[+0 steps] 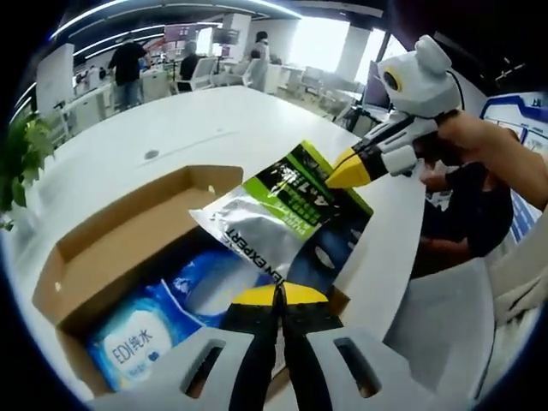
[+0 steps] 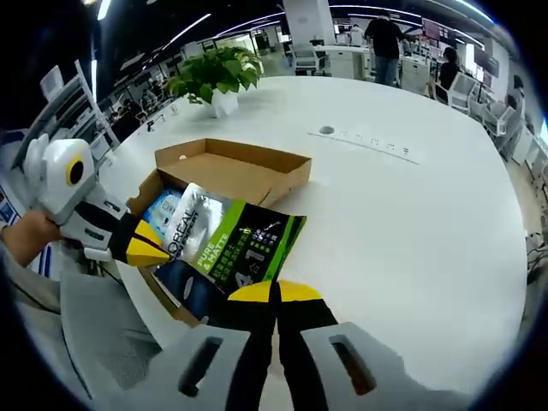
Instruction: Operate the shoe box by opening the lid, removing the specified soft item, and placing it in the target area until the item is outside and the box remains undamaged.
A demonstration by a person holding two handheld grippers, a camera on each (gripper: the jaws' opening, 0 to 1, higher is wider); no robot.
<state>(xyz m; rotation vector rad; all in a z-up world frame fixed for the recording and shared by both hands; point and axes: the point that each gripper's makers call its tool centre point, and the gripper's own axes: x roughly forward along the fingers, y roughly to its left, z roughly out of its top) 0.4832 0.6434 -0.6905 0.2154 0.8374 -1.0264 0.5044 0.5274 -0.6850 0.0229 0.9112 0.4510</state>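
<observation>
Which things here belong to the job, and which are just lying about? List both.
Job:
- shoe box, lid open
- silver and green pouch, gripped at opposite ends by left gripper and right gripper
- white table

Lying about:
- blue wipes pack in the box
- potted plant
- people at desks behind

white table (image 2: 411, 214) | on it: open shoe box (image 2: 235, 169), potted plant (image 2: 214, 77)

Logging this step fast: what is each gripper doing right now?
Left gripper: shut on the silver-and-green pouch.
Right gripper: shut on the same pouch, at its opposite end, above the open shoe box.
</observation>
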